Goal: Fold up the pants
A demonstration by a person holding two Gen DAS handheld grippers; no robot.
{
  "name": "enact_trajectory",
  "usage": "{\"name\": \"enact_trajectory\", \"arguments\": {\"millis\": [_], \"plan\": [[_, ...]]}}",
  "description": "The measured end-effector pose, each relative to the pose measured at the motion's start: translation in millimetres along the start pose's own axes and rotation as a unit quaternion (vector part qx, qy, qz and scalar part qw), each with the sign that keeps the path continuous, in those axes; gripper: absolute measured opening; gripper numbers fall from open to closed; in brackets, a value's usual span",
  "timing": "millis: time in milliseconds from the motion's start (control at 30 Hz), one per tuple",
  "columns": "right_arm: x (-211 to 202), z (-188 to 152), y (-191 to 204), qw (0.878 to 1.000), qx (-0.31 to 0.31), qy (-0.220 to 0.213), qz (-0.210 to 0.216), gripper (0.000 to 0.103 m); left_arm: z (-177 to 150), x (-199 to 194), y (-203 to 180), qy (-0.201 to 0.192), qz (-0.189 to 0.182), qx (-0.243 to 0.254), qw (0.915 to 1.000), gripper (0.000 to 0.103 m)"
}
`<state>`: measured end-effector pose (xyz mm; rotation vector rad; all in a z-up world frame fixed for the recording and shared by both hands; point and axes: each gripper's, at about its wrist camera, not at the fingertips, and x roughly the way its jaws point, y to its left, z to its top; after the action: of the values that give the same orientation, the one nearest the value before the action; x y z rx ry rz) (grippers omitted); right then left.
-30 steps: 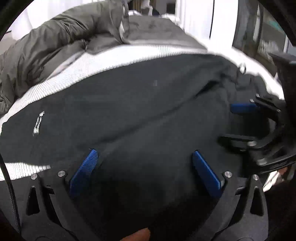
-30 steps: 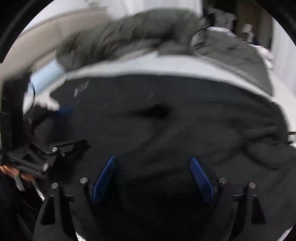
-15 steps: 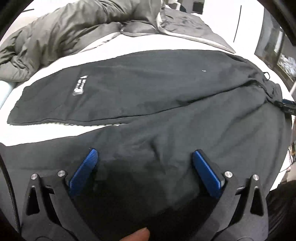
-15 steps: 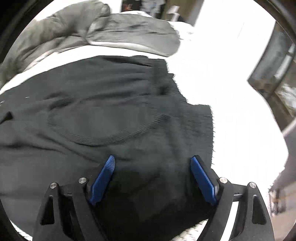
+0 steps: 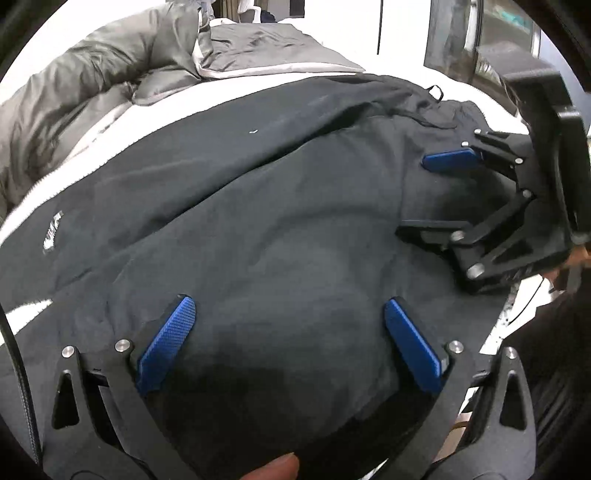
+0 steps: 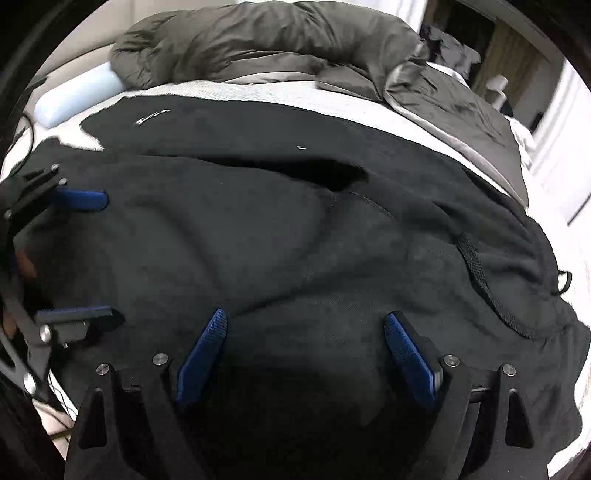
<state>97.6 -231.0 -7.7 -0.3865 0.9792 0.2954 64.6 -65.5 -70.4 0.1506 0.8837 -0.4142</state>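
Black pants (image 5: 280,206) lie spread on the white bed sheet (image 5: 155,114), with a small white logo (image 5: 51,232) toward the leg end and a black drawstring (image 6: 480,280) at the waist end. My left gripper (image 5: 288,306) hovers open low over the near leg, its blue pads (image 5: 166,343) apart, with cloth below them but none pinched. My right gripper (image 6: 306,319) is just to its right over the pants (image 6: 295,229). Its jaws are opening and nothing is pinched between them. Each gripper shows in the other's view: the right (image 5: 432,195), the left (image 6: 92,256).
A rumpled grey duvet (image 5: 92,92) (image 6: 277,40) is heaped along the far side of the bed. A pale blue pillow (image 6: 74,99) lies at the far left beside a thin cable (image 6: 26,125). A thumb tip (image 5: 273,469) shows at the bottom edge. Dark glass (image 5: 498,22) stands at the right.
Half a second ago the grippers were apart, the right one over the waist corner and neither visible to the other. Now they hover side by side over the pants again, as one second ago.
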Motion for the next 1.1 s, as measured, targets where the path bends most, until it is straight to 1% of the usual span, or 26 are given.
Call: {"name": "enact_trajectory", "arguments": {"millis": [67, 100, 133, 167, 233, 267, 300, 333, 400, 467, 533, 567, 633, 667, 700, 733, 800, 833, 867, 900, 933, 967, 1000, 1033, 1067, 1100], "plan": [[0, -4, -13, 1.0, -0.011, 0.01, 0.017, 0.09, -8, -10, 14, 0.002, -0.002, -0.014, 0.9999, 0.102], [-3, -9, -25, 1.0, -0.016, 0.014, 0.015, 0.091, -13, -14, 22, 0.0, 0.002, -0.019, 0.9998, 0.102], [-1, -14, -45, 1.0, -0.011, 0.018, 0.003, 0.091, -19, -19, 30, 0.0, 0.009, -0.027, 0.9996, 0.102], [-4, -21, -67, 0.999, 0.001, 0.025, -0.024, 0.092, -23, -24, 43, -0.002, 0.014, -0.037, 0.9992, 0.102], [-7, -33, -105, 0.995, 0.046, 0.037, -0.087, 0.095, -32, -33, 69, -0.002, 0.031, -0.068, 0.9972, 0.102], [-7, -40, -128, 0.988, 0.083, 0.048, -0.123, 0.095, -38, -38, 82, 0.001, 0.044, -0.085, 0.9955, 0.102], [-7, -44, -144, 0.982, 0.111, 0.054, -0.145, 0.095, -40, -42, 97, 0.001, 0.059, -0.107, 0.9925, 0.102], [-7, -46, -160, 0.973, 0.15, 0.059, -0.168, 0.095, -41, -45, 107, -0.001, 0.069, -0.125, 0.9897, 0.102], [-14, -46, -166, 0.967, 0.179, 0.049, -0.174, 0.095, -40, -52, 118, -0.01, 0.077, -0.155, 0.9848, 0.102], [-22, -31, -149, 0.973, 0.166, 0.01, -0.158, 0.095, -34, -55, 115, -0.02, 0.081, -0.162, 0.9833, 0.102], [-29, -11, -118, 0.981, 0.142, -0.038, -0.124, 0.095, -23, -49, 97, -0.029, 0.068, -0.144, 0.9869, 0.102], [-29, 1, -110, 0.983, 0.138, -0.053, -0.107, 0.095, -16, -42, 84, -0.025, 0.062, -0.122, 0.9903, 0.102], [-29, 17, -76, 0.988, 0.128, -0.074, -0.054, 0.095, 3, -26, 55, -0.019, 0.065, -0.07, 0.9952, 0.102], [-20, 30, -57, 0.99, 0.118, -0.076, -0.022, 0.095, 9, -21, 46, -0.021, 0.069, -0.058, 0.9957, 0.102], [-17, 37, -42, 0.991, 0.111, -0.073, -0.005, 0.095, 18, -14, 37, -0.022, 0.07, -0.047, 0.9962, 0.102], [-4, 48, -27, 0.993, 0.103, -0.062, 0.012, 0.095, 25, -6, 32, -0.018, 0.066, -0.042, 0.9967, 0.102], [16, 58, -17, 0.996, 0.082, -0.034, 0.03, 0.092, 30, 8, 30, 0.005, 0.071, -0.041, 0.9966, 0.102], [27, 61, -12, 0.998, 0.065, -0.017, 0.021, 0.092, 29, 13, 33, 0.018, 0.078, -0.048, 0.9956, 0.102], [34, 59, -10, 0.999, 0.045, 0.001, -0.012, 0.092, 27, 15, 41, 0.027, 0.087, -0.06, 0.994, 0.102], [37, 57, -15, 0.998, 0.04, 0.008, -0.04, 0.092, 24, 14, 51, 0.031, 0.097, -0.081, 0.9915, 0.102], [39, 55, -26, 0.997, 0.047, 0.008, -0.055, 0.092, 22, 13, 61, 0.029, 0.098, -0.1, 0.9897, 0.102], [38, 49, -47, 0.994, 0.073, 0.016, -0.074, 0.092, 16, 5, 76, 0.025, 0.101, -0.121, 0.9871, 0.102], [35, 43, -64, 0.989, 0.094, 0.024, -0.109, 0.092, 12, 0, 87, 0.023, 0.113, -0.134, 0.9842, 0.102], [31, 35, -80, 0.983, 0.109, 0.028, -0.148, 0.092, 4, -7, 101, 0.021, 0.135, -0.149, 0.9794, 0.102], [29, 23, -104, 0.971, 0.129, 0.041, -0.197, 0.092, -5, -14, 114, 0.02, 0.157, -0.161, 0.9742, 0.102], [27, 13, -122, 0.964, 0.153, 0.053, -0.211, 0.092, -12, -18, 126, 0.023, 0.167, -0.172, 0.9705, 0.102]]}}
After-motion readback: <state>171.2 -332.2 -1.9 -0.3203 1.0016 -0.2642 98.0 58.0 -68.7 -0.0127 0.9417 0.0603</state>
